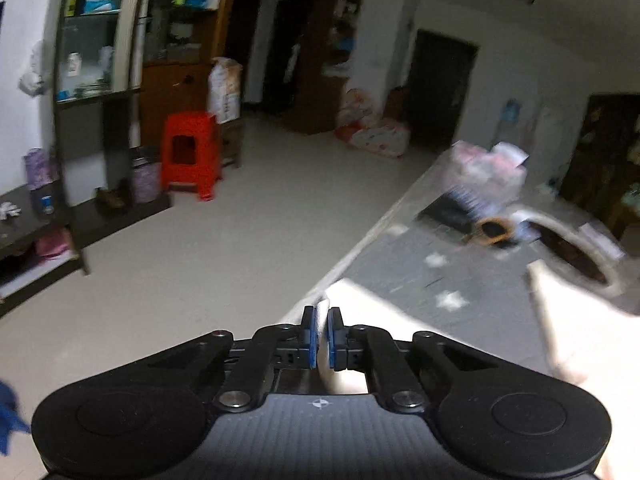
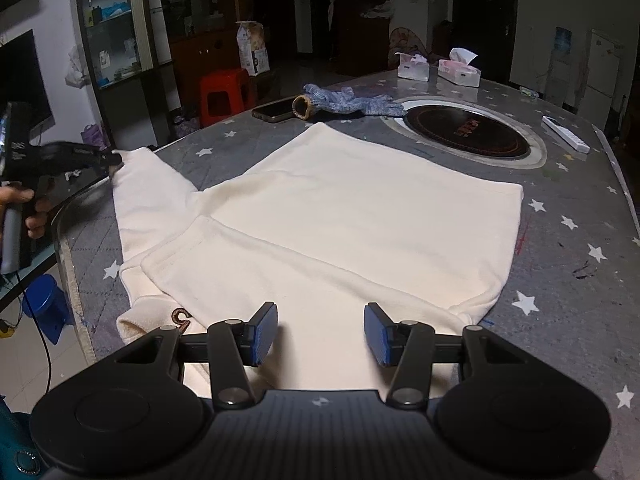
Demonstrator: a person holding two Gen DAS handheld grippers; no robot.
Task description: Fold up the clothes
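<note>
A cream sweatshirt [image 2: 340, 216] lies spread on the grey star-patterned table [image 2: 568, 216], one sleeve reaching to the left edge. My left gripper [image 1: 320, 338] is shut on the end of that sleeve [image 1: 360, 312]; in the right wrist view it shows at the far left [image 2: 114, 160], pinching the cuff [image 2: 136, 160]. My right gripper [image 2: 320, 334] is open, its blue pads [image 2: 264, 334] hovering just above the near part of the sweatshirt, holding nothing.
A blue knitted glove [image 2: 352, 104] and a phone [image 2: 276, 111] lie beyond the sweatshirt. A round black hob [image 2: 466, 132] is set in the table. Two tissue boxes [image 2: 458, 72] and a white remote [image 2: 566, 134] sit farther back. A red stool [image 1: 192, 154] stands on the floor.
</note>
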